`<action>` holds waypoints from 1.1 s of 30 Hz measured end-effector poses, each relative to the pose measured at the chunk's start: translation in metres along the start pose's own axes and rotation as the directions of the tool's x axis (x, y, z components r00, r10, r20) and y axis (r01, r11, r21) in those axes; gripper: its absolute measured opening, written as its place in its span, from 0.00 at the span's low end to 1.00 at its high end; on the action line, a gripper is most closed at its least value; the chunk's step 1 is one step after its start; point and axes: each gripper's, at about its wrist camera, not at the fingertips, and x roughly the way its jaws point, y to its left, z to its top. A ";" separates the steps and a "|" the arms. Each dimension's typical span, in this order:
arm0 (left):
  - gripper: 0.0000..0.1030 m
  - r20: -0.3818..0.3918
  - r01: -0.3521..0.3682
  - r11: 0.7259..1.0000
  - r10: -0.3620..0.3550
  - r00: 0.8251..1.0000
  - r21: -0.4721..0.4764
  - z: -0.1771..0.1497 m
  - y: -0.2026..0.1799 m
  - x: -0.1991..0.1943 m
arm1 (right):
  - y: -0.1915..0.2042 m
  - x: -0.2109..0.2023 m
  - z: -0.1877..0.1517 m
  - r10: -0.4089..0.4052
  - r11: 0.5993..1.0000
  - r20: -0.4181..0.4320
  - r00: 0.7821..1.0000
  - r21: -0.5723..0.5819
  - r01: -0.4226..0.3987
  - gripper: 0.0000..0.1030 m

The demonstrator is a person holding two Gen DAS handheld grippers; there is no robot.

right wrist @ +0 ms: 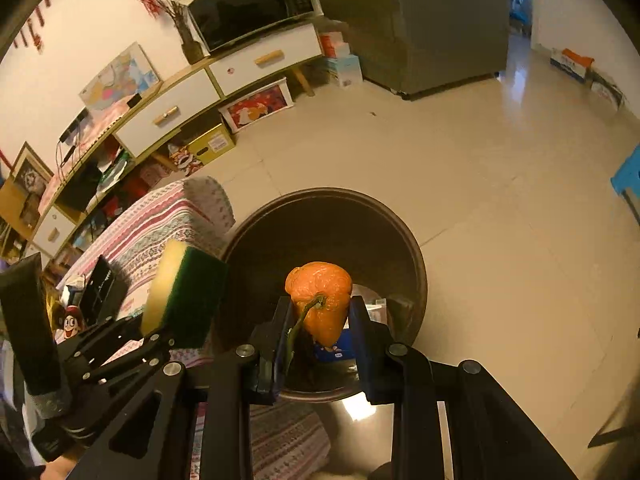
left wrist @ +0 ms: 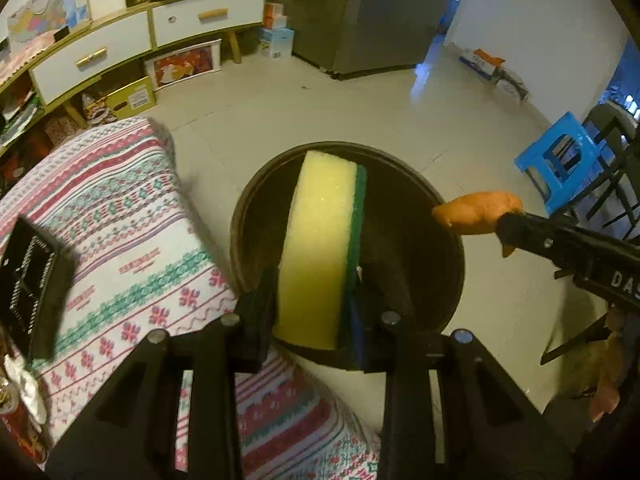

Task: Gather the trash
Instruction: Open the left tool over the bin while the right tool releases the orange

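My left gripper [left wrist: 310,300] is shut on a yellow sponge [left wrist: 320,240] with a green scouring side, held upright over the mouth of a round dark trash bin [left wrist: 448,220]. The right gripper [right wrist: 320,320] is shut on an orange pepper [right wrist: 320,296] with a green stem, also above the bin [right wrist: 400,240]. In the left wrist view the pepper [left wrist: 478,212] and the right gripper's finger [left wrist: 560,244] reach in from the right at the bin's rim. In the right wrist view the sponge [right wrist: 184,292] hangs at the bin's left edge. Some scraps lie at the bin's bottom.
A table with a striped patterned cloth [left wrist: 120,240] stands left of the bin, with a black box [left wrist: 32,280] on it. A TV cabinet [left wrist: 120,52] with a microwave [right wrist: 252,4] lines the back wall. A blue stool [left wrist: 560,160] stands right, and a grey fridge [left wrist: 368,16] behind.
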 end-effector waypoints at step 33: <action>0.94 0.041 -0.163 0.979 0.169 0.985 -0.124 -0.053 0.093 -0.109 | 0.010 0.004 -0.009 -0.069 0.997 0.001 0.998 -0.031 0.069 0.66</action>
